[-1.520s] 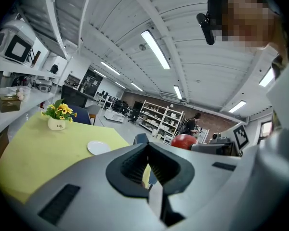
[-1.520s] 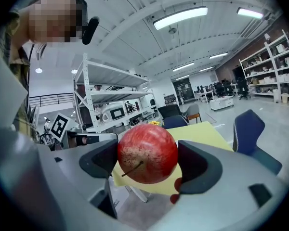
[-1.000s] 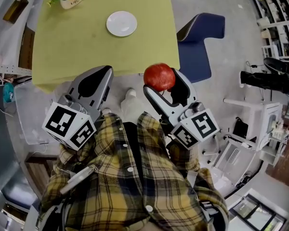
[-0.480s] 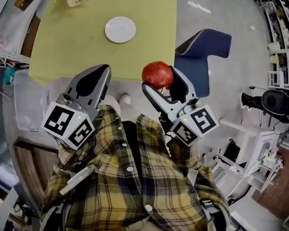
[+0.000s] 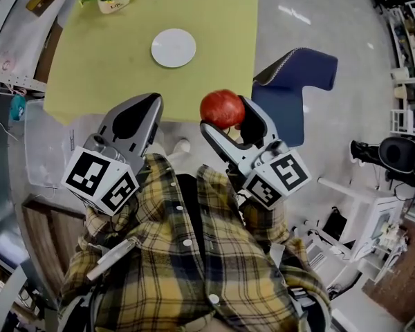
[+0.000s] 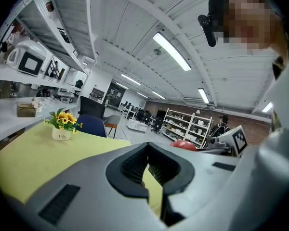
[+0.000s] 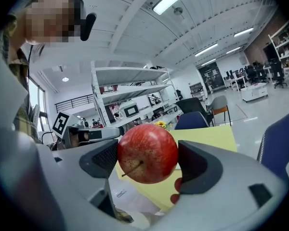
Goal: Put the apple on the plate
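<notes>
Clearly the move turns on one relation: the plate (image 5: 173,48) lies ahead of the apple (image 5: 222,108) and off to its left, with a stretch of bare yellow desk (image 5: 104,75) between them. The apple is not over the desk at all. In the head view it hangs on the person's side of the plate, just past the desk's near edge and towards its right corner, over the floor.

The right gripper (image 5: 225,115) is clamped on the apple, one jaw pressing on each flank, so the fruit sits crosswise between the pads. The left gripper (image 5: 153,99) has its jaws together at the tips with nothing between them. It hovers near the plate's side of that same desk edge, about as close to the plate as the right one, but it has no part in the carry as far as I can judge.

From the right gripper view the apple is round and deep red with pale speckles and a slight yellowish blush. Its thin stem points back towards the camera and down to the left. The plate is white, round and bare, well apart from the flower pot (image 5: 113,0) at the desk's far corner.
</notes>
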